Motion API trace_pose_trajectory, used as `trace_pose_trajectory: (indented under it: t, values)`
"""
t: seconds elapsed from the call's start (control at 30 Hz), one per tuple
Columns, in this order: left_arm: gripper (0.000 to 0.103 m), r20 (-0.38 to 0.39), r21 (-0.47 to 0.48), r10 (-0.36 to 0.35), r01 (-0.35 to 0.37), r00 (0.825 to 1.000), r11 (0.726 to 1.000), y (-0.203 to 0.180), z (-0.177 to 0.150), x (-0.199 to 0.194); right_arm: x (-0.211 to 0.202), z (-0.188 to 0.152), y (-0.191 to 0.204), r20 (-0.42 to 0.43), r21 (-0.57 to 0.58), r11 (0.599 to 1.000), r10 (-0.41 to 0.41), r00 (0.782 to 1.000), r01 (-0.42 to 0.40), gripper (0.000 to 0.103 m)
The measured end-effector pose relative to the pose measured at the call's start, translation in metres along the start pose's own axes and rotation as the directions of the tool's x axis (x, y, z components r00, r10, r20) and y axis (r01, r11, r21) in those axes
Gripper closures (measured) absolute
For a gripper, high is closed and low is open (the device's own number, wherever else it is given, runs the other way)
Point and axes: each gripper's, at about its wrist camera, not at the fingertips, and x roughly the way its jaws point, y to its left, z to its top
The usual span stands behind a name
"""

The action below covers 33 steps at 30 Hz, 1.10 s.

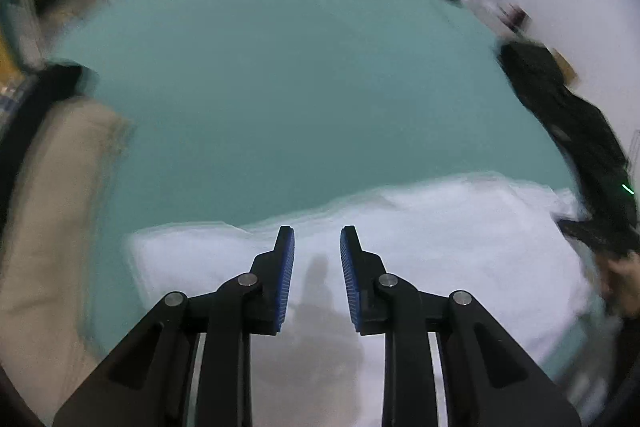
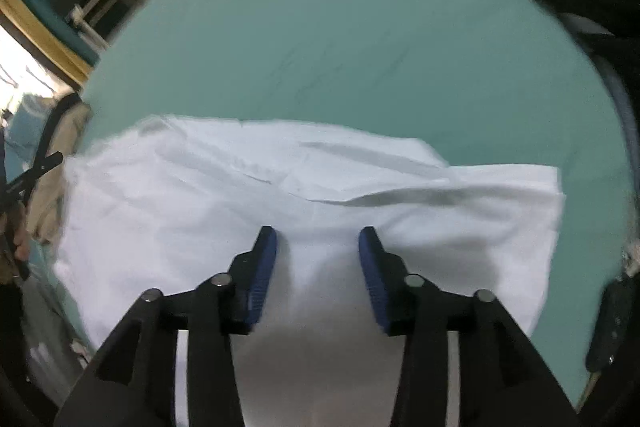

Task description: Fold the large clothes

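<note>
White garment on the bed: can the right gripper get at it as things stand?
Probably yes: the right gripper hangs open directly over the white garment, nothing between its fingers, and nothing lies on the cloth beneath it.

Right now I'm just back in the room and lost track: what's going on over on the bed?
A person is folding a white garment laid across the teal bedsheet, using a handheld tool in each hand. Both the left tool and the right tool are open above the cloth with nothing between their fingers. The garment lies partly folded, wrinkled along its far edge. A beige garment waits on the left, a dark one on the right.
</note>
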Motion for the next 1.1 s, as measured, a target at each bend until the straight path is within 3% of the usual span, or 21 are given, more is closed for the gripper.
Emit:
trace_pose_trajectory:
  t: [0.03,0.17,0.4,0.53,0.67,0.77,0.87,1.0,1.1]
  values:
    - [0.077,-0.053,0.010,-0.010,0.011,0.999,1.000,-0.005,0.000,0.016,0.003,0.004,0.004,0.010,-0.024,0.999,-0.022,1.000,0.022,0.055]
    - [0.077,-0.098,0.055,0.042,-0.037,0.994,0.998,-0.018,0.005,0.054,0.009,0.028,0.005,0.023,-0.032,0.998,-0.052,0.998,0.053,0.050]
    - [0.077,-0.008,0.049,0.099,-0.098,0.995,0.994,-0.024,0.036,0.063,0.014,0.057,-0.002,0.112,-0.001,0.995,-0.102,0.988,0.103,0.049]
    - [0.077,0.032,0.032,0.062,-0.063,0.998,0.997,-0.031,0.050,0.053,-0.002,0.054,0.009,0.155,-0.009,0.993,-0.113,0.981,0.116,0.049]
    - [0.077,0.077,0.022,-0.001,-0.001,0.997,1.000,-0.049,0.036,0.029,-0.019,0.038,0.038,0.179,-0.049,0.988,-0.135,0.974,0.146,0.049]
    - [0.076,0.086,0.002,-0.029,0.029,0.996,1.000,-0.061,0.017,0.013,-0.023,0.022,0.059,0.147,-0.058,0.989,-0.128,0.981,0.138,0.046]
    - [0.068,0.057,0.018,-0.046,0.045,0.997,0.999,-0.073,-0.005,0.010,-0.026,0.005,0.080,0.132,-0.095,0.980,-0.162,0.978,0.175,0.038]
    - [0.068,-0.050,0.037,-0.012,0.014,0.999,0.999,-0.081,-0.044,0.017,-0.023,-0.013,0.089,0.111,-0.112,0.977,-0.171,0.979,0.183,0.031]
    - [0.060,-0.043,0.039,0.020,-0.018,0.999,0.999,-0.082,-0.061,0.019,-0.013,-0.026,0.089,0.071,-0.151,0.964,-0.211,0.975,0.220,0.024]
